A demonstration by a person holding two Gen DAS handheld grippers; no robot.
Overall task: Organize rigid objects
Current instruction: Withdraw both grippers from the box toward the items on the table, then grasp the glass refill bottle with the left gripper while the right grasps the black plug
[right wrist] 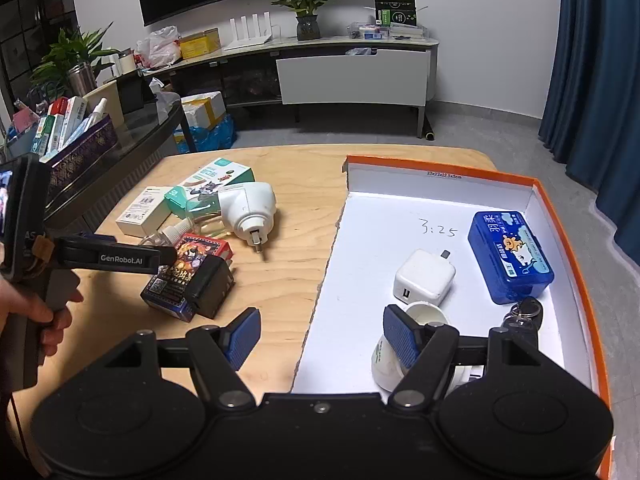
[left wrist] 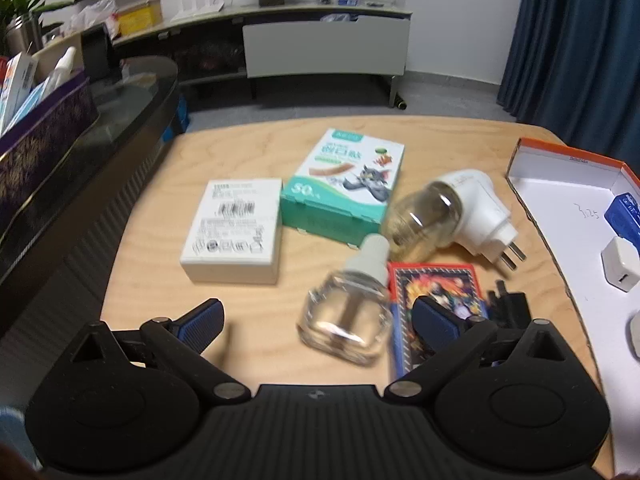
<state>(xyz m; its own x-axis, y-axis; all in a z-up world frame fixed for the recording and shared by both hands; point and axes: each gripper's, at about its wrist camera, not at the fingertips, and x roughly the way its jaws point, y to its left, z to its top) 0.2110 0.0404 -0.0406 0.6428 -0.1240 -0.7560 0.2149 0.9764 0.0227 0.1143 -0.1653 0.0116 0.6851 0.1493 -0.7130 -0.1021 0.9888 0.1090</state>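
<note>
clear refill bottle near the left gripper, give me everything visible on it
The clear refill bottle is squarish, looks like glass or hard plastic, with a pale screw cap and a wick rod visible inside. Liquid level cannot be told. It lies on its side on the wooden table, cap pointing away, its side against the card box. It sits between the open fingers of the left gripper, not gripped.

Left tongs (left wrist: 316, 318) wide apart above table (left wrist: 160, 216); clear refill bottle (left wrist: 348, 312) lies between fingers.
</note>
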